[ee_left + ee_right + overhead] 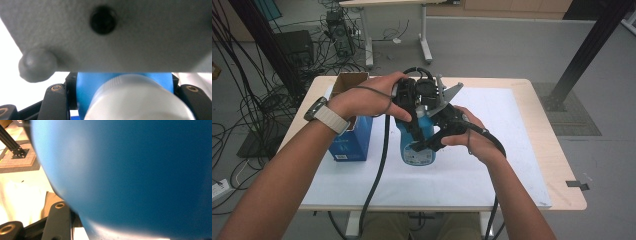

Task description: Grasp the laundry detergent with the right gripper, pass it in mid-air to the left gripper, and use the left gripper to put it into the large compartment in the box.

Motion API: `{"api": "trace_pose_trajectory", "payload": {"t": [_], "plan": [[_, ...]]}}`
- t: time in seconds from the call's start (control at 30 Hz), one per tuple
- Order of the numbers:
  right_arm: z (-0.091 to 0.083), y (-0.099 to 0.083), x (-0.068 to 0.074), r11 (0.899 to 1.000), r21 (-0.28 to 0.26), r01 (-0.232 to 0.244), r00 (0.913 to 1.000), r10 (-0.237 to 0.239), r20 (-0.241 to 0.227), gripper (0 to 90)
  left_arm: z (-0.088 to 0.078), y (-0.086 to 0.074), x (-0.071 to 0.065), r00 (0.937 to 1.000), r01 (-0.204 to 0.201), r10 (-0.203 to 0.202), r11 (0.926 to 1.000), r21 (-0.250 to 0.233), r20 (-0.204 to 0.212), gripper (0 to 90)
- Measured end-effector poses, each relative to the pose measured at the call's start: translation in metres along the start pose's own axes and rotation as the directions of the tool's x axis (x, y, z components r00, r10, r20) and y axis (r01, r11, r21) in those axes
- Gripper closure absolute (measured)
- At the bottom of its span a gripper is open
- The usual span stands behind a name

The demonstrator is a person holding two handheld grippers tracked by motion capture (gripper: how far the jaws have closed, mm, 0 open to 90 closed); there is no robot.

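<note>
A blue bottle (418, 150) with a pale label stands on the white mat (502, 170) at the middle of the table. My left gripper (414, 131) comes down on it from above. In the left gripper view its black fingers (56, 100) sit either side of the white ribbed cap (137, 102), with the blue bottle (87, 85) behind, so it is shut on the cap. My right gripper (426, 145) reaches in from the right and is shut on the bottle's body. The blue bottle (130, 170) looms close in the right gripper view, beside one black finger (58, 220).
A blue carton (354, 137) with an open cardboard top stands just left of the bottle, under my left wrist. The right gripper's grey plate (112, 37) hangs right in front of the left gripper's camera. Cables trail off the near table edge (442, 207).
</note>
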State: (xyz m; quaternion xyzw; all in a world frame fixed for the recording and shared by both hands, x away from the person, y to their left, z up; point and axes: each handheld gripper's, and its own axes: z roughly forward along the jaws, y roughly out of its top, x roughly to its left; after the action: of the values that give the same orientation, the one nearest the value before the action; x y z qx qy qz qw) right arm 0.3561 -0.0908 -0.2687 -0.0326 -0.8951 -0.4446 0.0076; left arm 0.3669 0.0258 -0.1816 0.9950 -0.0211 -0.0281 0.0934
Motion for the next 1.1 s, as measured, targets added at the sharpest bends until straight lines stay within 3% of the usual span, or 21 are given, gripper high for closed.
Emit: {"api": "trace_pose_trajectory", "payload": {"t": [0.7,1.1], "plan": [[0.0011,0.0013,-0.0009,1.000,-0.003,0.002,1.0000,-0.002,-0.002,43.6,-0.0006,-0.0019,0.0003,0.9999,0.013,-0.013,0.9999,-0.006,-0.001,39.6],[0.0016,0.0018,-0.0014,1.000,-0.016,0.004,1.0000,-0.004,-0.007,43.5,-0.0026,-0.0009,0.0007,0.9999,0.012,-0.012,0.9998,0.014,-0.001,39.8]]}}
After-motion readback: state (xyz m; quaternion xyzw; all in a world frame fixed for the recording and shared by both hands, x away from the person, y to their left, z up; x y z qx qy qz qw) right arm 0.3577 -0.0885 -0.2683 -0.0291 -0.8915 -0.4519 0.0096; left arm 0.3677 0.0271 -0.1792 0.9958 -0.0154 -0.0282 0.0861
